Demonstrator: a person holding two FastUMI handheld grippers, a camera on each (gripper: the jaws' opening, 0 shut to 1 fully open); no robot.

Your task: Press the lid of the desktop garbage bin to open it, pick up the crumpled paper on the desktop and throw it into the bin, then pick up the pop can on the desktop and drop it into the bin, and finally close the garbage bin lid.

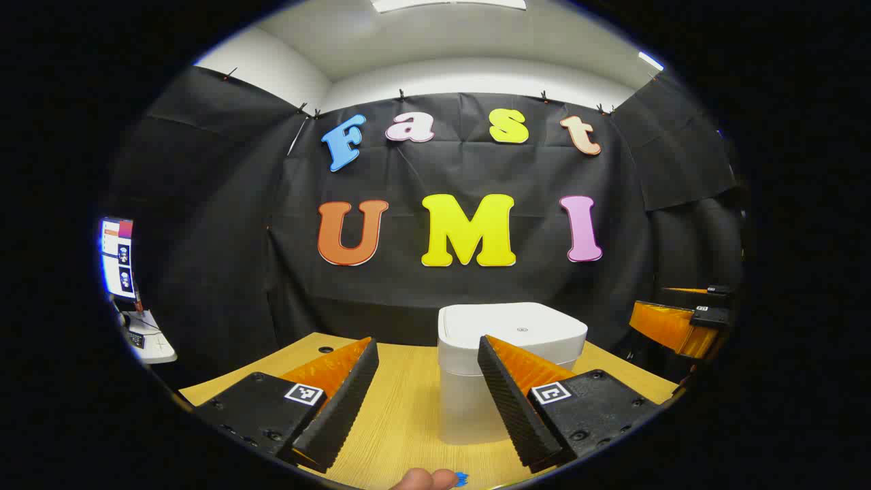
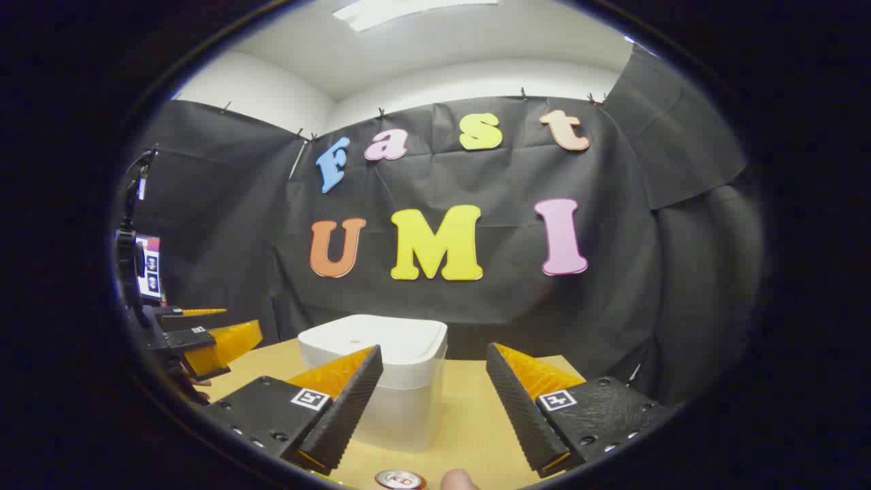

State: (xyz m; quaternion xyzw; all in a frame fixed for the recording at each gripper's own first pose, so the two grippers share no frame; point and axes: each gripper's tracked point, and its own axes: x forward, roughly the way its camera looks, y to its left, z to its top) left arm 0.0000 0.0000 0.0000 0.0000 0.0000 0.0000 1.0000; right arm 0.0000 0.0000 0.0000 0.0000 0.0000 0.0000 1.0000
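So both claws are spread wide with nothing in them. The left gripper hangs just in front of the garbage bin, and the right gripper faces it too. Its lid sits flat and closed, so I can't tell what's inside. The pop can sits right at the near edge of the desk. My worry: an off-centre push might shove the light bin instead of popping it open.

Both views look level across the surface toward the booth's back wall, near the bin, which both share: at 1 o'clock in the left gripper view, 11 o'clock in the right.
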